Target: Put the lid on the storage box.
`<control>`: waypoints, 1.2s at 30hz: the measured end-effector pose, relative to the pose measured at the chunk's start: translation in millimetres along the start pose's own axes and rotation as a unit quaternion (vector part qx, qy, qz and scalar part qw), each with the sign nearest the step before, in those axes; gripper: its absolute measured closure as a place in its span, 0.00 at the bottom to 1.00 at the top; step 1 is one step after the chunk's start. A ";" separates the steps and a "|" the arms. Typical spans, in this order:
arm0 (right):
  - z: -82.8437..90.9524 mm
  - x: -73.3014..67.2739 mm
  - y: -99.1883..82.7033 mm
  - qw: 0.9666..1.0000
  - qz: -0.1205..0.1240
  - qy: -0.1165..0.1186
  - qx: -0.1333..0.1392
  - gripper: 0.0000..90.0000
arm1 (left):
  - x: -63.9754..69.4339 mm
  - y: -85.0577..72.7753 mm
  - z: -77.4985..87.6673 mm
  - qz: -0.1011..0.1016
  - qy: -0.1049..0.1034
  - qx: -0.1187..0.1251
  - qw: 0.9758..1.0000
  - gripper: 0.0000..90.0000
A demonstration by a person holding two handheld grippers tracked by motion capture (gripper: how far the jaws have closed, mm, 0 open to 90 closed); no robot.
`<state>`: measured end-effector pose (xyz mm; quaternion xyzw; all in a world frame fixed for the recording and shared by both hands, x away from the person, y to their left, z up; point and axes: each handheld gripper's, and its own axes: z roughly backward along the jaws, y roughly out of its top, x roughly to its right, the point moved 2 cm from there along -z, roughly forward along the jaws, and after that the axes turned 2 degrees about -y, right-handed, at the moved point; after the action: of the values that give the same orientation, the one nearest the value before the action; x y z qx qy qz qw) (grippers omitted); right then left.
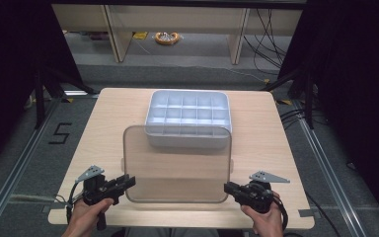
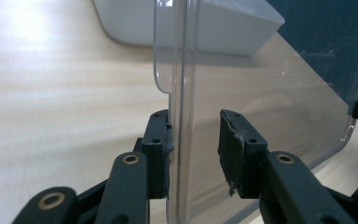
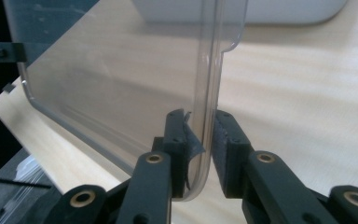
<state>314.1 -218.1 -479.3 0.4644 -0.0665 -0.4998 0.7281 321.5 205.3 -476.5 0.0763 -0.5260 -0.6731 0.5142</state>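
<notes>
Clear plastic rectangular lid (image 1: pixel 177 163) is up off the light wooden table (image 1: pixel 103 128), its far edge overlapping the white compartment tray (image 1: pixel 187 118). Left gripper (image 1: pixel 127 182) has its jaws apart around the lid's left edge, one pad touching, while the right gripper (image 1: pixel 228 187) is clamped on the right edge.

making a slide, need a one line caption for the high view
Two hand-held grippers, left and right, hold a clear lid by its side edges in front of a white divided tray.
</notes>
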 end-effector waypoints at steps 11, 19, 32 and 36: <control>2.6 14.7 53.6 0.998 0.014 -0.031 0.043 0.84 | 6.3 53.8 -26.3 -0.018 0.006 0.017 1.000 0.70; -5.5 28.5 91.6 0.997 0.001 -0.036 0.065 0.84 | 2.7 93.1 -47.9 -0.020 0.015 0.027 0.999 0.68; -24.2 48.9 134.6 0.996 -0.030 -0.040 0.080 0.83 | -8.8 135.5 -78.5 -0.007 0.024 0.036 0.999 0.67; -28.7 53.2 143.2 0.995 -0.037 -0.049 0.080 0.82 | -12.2 145.1 -86.7 -0.002 0.022 0.031 0.999 0.67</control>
<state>451.8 -232.7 -408.6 0.4982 -0.1249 -0.5414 0.6657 471.7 172.0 -405.5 0.1083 -0.5351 -0.6553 0.5221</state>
